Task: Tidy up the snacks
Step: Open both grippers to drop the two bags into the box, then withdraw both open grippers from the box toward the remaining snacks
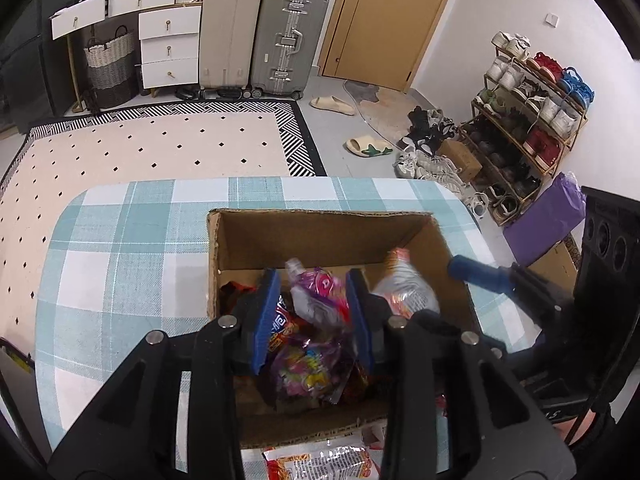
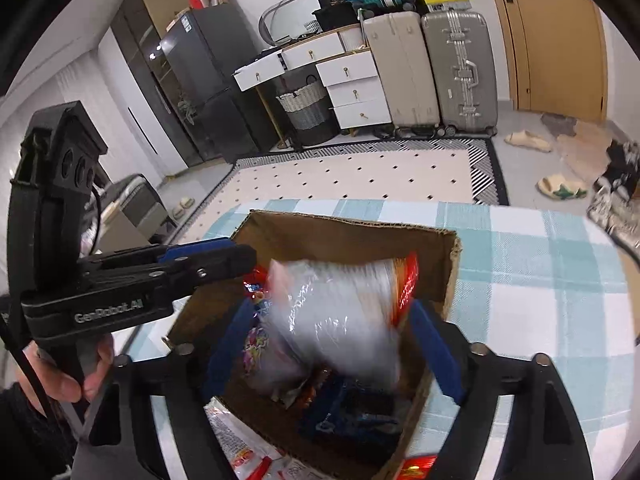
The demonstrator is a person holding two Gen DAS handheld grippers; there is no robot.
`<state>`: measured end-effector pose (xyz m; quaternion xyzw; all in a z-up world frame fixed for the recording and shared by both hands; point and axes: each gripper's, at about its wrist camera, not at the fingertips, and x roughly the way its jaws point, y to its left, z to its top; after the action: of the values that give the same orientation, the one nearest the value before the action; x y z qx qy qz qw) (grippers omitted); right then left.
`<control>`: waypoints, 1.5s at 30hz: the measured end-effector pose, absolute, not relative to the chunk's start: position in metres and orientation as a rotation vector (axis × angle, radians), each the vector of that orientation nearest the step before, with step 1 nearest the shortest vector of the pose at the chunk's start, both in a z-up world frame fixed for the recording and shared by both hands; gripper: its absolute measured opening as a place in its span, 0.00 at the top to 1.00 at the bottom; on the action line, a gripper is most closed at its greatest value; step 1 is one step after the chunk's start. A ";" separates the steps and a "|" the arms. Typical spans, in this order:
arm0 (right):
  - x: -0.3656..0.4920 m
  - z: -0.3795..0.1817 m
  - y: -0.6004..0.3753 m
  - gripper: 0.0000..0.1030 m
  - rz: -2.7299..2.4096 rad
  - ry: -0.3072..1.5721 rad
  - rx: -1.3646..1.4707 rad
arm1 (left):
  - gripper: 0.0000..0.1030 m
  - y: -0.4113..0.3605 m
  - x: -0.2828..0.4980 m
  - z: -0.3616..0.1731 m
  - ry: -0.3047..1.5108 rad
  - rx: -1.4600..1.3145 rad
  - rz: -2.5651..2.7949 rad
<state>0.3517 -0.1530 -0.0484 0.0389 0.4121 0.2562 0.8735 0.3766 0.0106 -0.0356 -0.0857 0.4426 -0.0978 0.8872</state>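
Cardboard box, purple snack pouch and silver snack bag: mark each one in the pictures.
cardboard box (image 1: 320,236): left wrist view, bare inner face of its far wall.
purple snack pouch (image 1: 320,296): left wrist view, its printed front, between the gripper's fingers.
silver snack bag (image 2: 340,312): right wrist view, middle of its blurred silver face.

The left gripper (image 1: 314,316) is hanging over an open cardboard box (image 1: 320,236) sitting on a checked tablecloth (image 1: 132,248), its blue pads flanking a purple snack pouch (image 1: 320,300) without pressing it. A silver packet (image 1: 404,292) is lying beside the right gripper (image 1: 476,274).
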 end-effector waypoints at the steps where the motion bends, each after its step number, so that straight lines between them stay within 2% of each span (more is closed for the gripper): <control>1: 0.350 -0.046 -0.154 0.18 0.530 0.853 0.074 | 0.60 0.012 0.372 -0.033 0.916 -0.177 -0.195; 6: 0.332 -0.030 -0.162 0.17 0.531 0.814 0.104 | 0.50 0.015 0.343 -0.016 0.859 -0.154 -0.168; 10: 0.309 -0.017 -0.168 0.13 0.534 0.775 0.127 | 0.32 0.014 0.310 0.002 0.795 -0.131 -0.144; 13: 0.288 -0.008 -0.172 0.12 0.541 0.739 0.134 | 0.23 0.012 0.283 0.016 0.736 -0.108 -0.130; 27: 0.174 0.021 -0.185 0.06 0.534 0.576 0.164 | 0.16 0.006 0.175 0.050 0.631 -0.076 -0.106; 32: 0.136 0.021 -0.187 0.03 0.518 0.524 0.161 | 0.07 0.007 0.135 0.050 0.597 -0.091 -0.098; 33: 0.127 0.020 -0.188 0.03 0.508 0.513 0.153 | 0.01 0.008 0.127 0.049 0.587 -0.095 -0.094; 37: 0.099 0.012 -0.194 0.01 0.478 0.481 0.147 | 0.01 0.008 0.094 0.044 0.548 -0.100 -0.086; 45: 0.065 -0.029 -0.214 0.01 0.406 0.543 0.162 | 0.01 0.013 0.060 0.007 0.566 -0.133 -0.073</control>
<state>0.0651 -0.2140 -0.0287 0.0794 0.2661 0.1990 0.9398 0.0598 0.0132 0.0067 -0.0658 0.2791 -0.0360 0.9573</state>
